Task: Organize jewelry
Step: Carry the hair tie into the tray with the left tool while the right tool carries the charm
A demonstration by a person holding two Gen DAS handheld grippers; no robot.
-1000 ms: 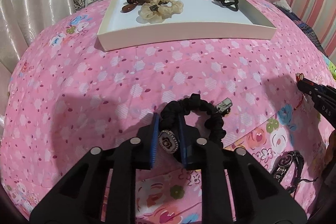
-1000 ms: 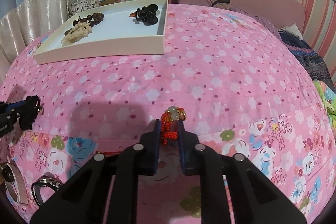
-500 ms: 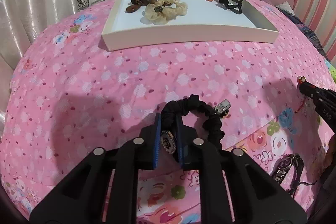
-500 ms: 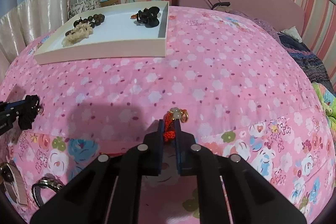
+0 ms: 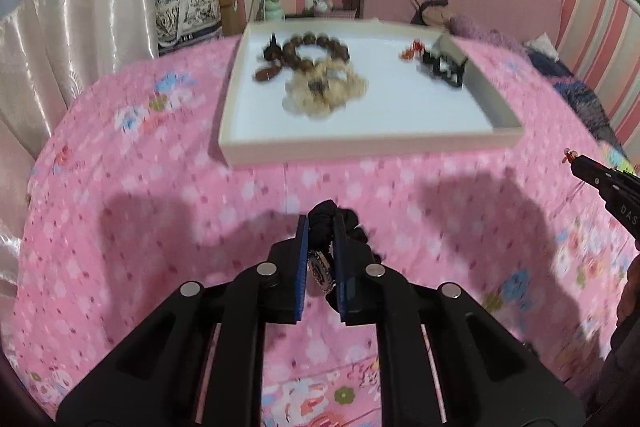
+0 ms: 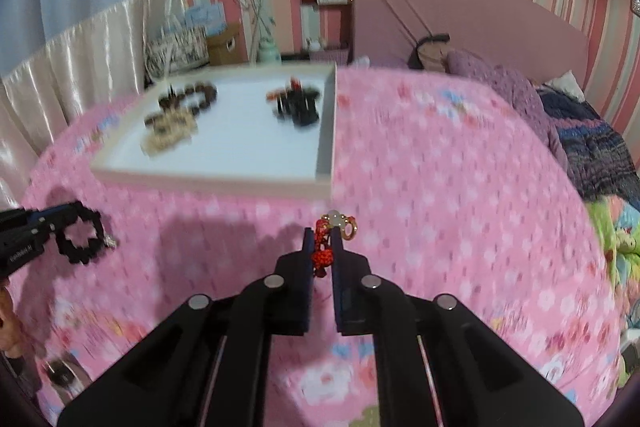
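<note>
- Four pieces already lay in the shallow white rectangular tray [image 5: 372, 143]; in the left view, the left gripper [image 5: 320, 239] pinched a black fabric scrunchie [image 5: 326, 223], short of that tray.
- Right view: right gripper [image 6: 323, 247] clamped a red knotted cord charm [image 6: 323, 251] below the tray's near corner, undelivered.

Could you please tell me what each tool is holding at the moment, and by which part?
Left tool: black scrunchie, pinched across its fabric band beside the oval charm. Right tool: red knotted charm, clamped on its cord.
</note>
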